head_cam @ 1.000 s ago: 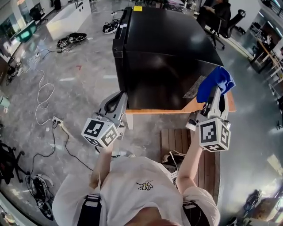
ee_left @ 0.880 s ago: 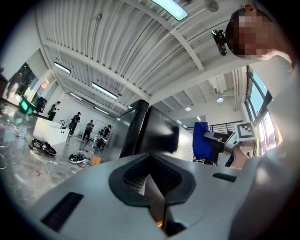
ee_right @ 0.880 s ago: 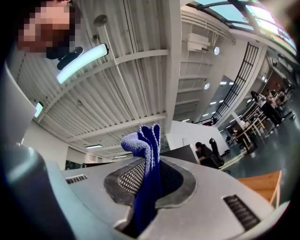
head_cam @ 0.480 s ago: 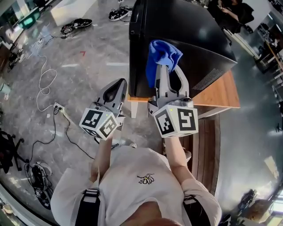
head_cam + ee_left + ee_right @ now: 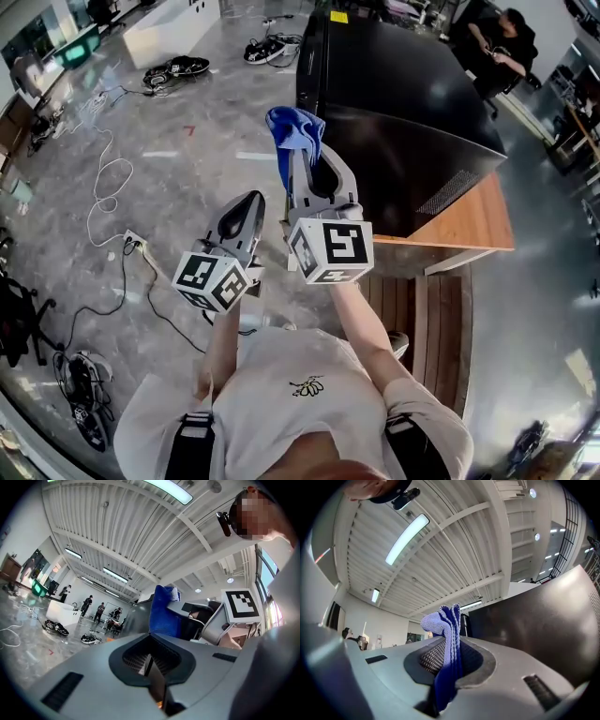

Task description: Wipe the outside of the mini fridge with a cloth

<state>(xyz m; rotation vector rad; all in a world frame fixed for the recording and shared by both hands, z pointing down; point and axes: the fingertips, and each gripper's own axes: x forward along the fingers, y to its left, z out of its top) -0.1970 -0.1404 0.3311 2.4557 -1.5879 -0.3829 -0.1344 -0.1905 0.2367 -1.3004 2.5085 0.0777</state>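
The mini fridge [image 5: 403,122] is seen standing on a wooden table [image 5: 473,220], its black top and near side facing the head view, and the side toward the open floor is judged to be the panel in hand. The blue cloth [image 5: 295,131] is pinched between the jaws of the right gripper [image 5: 298,157] and is held up just beside the fridge's near left corner; no contact with the panel can be seen. For a good wipe, the loose bunch above the jaws should be laid flat on the panel and drawn along it in overlapping strokes, so that fabric and not gripper plastic is pressed on the glossy skin. In the right gripper view the cloth [image 5: 447,634] is shown clamped deep between the jaws, so slipping seems unlikely. The left gripper [image 5: 244,204] is held lower with its jaws pressed together on nothing. Around the table, a cable [image 5: 103,187] and a power strip [image 5: 136,246] are strewn on the floor and should be stepped round; nothing is seen between cloth and fridge.
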